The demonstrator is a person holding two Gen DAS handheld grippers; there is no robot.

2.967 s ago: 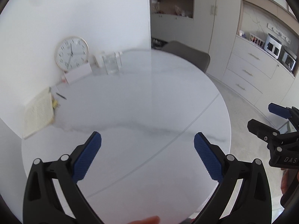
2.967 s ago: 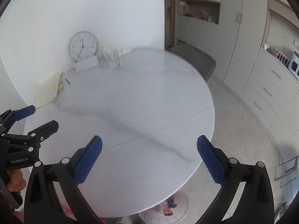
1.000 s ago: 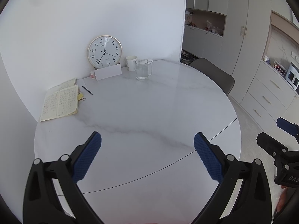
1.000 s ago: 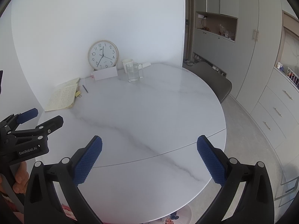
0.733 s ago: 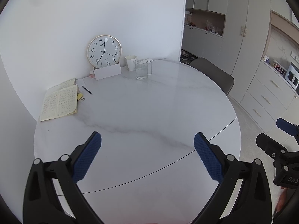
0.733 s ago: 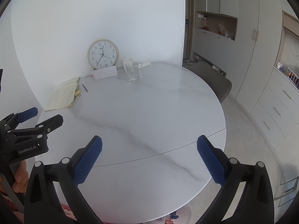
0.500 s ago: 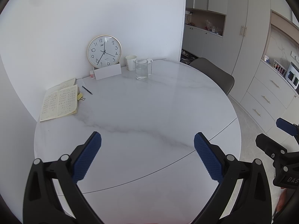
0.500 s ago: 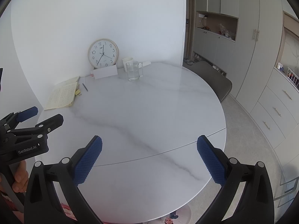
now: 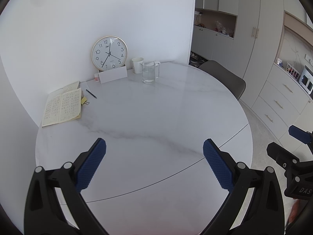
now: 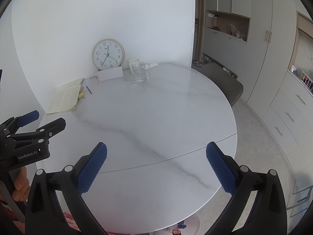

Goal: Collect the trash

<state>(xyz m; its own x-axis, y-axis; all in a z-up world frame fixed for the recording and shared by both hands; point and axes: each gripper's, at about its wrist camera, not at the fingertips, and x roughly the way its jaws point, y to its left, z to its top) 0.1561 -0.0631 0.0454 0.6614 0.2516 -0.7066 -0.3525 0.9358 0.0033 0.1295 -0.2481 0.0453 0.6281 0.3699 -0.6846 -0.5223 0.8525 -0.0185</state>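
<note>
My left gripper (image 9: 154,146) is open above the near part of a round white marble table (image 9: 166,117), nothing between its blue pads. My right gripper (image 10: 156,148) is also open and empty over the table's near edge. Each gripper shows at the side of the other's view, the right gripper (image 9: 289,146) and the left gripper (image 10: 39,119), both with jaws apart. A white paper cup (image 9: 137,64) stands at the far side by the wall, well beyond both grippers. A small yellow clip (image 9: 84,100) lies beside an open notebook (image 9: 62,107). No obvious trash shows near the grippers.
Against the wall stand a round clock (image 9: 109,53), a white card (image 9: 112,74) and a glass jug with water (image 9: 149,74). A pen (image 9: 91,94) lies by the notebook. A grey chair (image 9: 225,80) sits at the far right; cabinets (image 9: 283,98) line the right side.
Since three seconds ago both views have swung so the clock, jug and notebook sit nearer the middle. Over the last second almost nothing has moved. Both grippers stay open.
</note>
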